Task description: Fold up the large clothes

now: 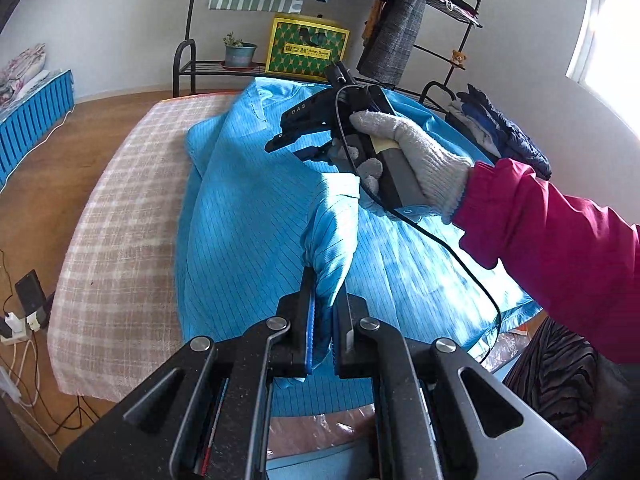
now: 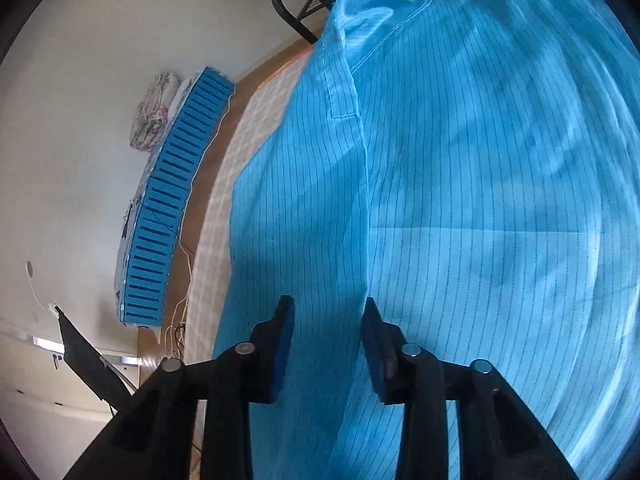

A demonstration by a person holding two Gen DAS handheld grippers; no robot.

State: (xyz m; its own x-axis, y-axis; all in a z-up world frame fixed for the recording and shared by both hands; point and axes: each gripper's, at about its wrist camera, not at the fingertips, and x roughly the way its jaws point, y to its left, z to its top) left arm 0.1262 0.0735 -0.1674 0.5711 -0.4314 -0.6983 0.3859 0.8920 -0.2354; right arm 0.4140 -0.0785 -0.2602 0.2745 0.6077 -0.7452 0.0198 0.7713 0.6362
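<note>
A large light-blue pinstriped garment (image 1: 248,220) lies spread over a table with a beige checked cover (image 1: 120,208). My left gripper (image 1: 326,280) is shut on a raised fold of the garment's near part, and the cloth bunches up between its blue pads. A gloved hand (image 1: 416,160) on a pink sleeve (image 1: 560,248) holds my right gripper (image 1: 276,142) low over the garment's far part. In the right wrist view the right gripper (image 2: 327,304) has its jaws apart just above the blue garment (image 2: 480,200), beside a long seam fold. No cloth is pressed between its pads.
Behind the table stands a black metal rack with a yellow box (image 1: 306,46), a potted plant (image 1: 239,54) and hanging clothes (image 1: 400,20). Dark clothes (image 1: 500,128) are piled at the right. A blue slatted crate (image 1: 32,120) and floor cables (image 1: 20,320) lie left.
</note>
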